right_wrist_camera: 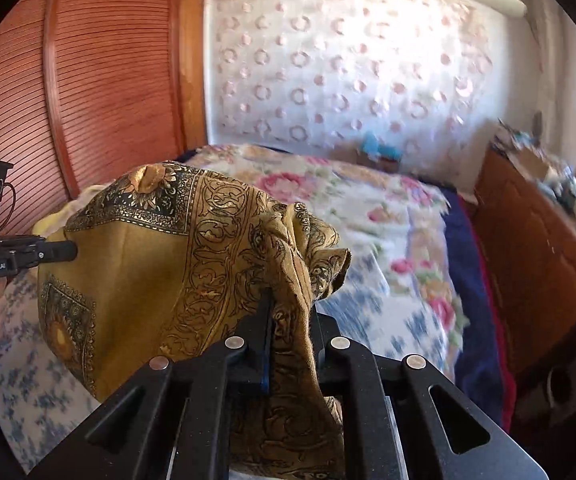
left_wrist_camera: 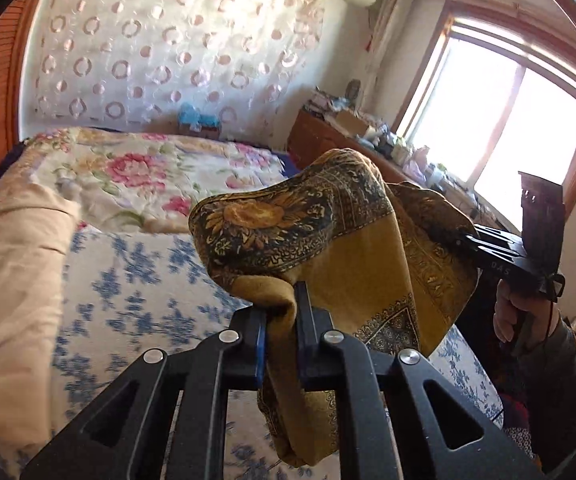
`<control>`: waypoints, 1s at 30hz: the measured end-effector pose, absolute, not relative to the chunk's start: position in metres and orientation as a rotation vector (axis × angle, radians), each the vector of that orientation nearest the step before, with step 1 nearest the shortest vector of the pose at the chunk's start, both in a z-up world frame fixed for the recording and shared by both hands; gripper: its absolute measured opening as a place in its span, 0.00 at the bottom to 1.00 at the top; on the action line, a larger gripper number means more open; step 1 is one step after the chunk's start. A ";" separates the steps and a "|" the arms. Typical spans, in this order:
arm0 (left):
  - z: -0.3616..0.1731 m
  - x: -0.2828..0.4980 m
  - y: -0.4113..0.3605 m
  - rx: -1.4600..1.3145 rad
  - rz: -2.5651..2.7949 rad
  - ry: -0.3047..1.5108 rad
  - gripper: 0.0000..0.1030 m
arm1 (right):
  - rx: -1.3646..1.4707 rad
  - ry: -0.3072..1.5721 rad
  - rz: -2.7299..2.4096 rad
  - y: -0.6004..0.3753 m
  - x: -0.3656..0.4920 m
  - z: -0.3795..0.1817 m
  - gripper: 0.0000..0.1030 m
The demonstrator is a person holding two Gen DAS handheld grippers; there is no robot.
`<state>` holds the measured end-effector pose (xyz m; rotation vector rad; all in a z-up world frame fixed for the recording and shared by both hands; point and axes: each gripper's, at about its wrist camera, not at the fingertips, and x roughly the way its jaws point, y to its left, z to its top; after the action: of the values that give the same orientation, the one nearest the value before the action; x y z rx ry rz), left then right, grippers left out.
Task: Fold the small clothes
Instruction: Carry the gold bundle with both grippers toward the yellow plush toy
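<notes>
Left wrist view has the left gripper [left_wrist_camera: 282, 312] and right gripper [right_wrist_camera: 290, 320] each pinching an edge of the mustard-yellow patterned scarf [left_wrist_camera: 328, 232], held bunched in the air above the blue-floral bedspread [left_wrist_camera: 136, 280], so folding looks barely started.

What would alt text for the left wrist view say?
The left gripper pinches a gold patterned scarf held up above a bed with a blue floral cover. The right gripper clamps its far edge; a bright window is behind.
</notes>
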<state>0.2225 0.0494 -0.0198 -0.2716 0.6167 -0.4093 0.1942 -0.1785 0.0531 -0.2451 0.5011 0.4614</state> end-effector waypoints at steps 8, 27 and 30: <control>-0.012 0.172 0.144 -0.348 -0.212 0.519 0.12 | -0.359 0.402 0.655 -0.074 0.234 0.086 0.11; -0.083 0.139 0.262 -0.489 0.137 0.572 0.11 | -0.636 0.372 0.990 0.174 0.388 0.052 0.11; -0.089 0.140 0.262 -0.476 0.161 0.590 0.11 | -0.619 0.426 0.979 0.187 0.409 0.039 0.13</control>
<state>0.1405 0.2622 -0.0891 -0.4757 0.5899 0.1612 0.4087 0.1871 0.0389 -0.6188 0.4258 0.9792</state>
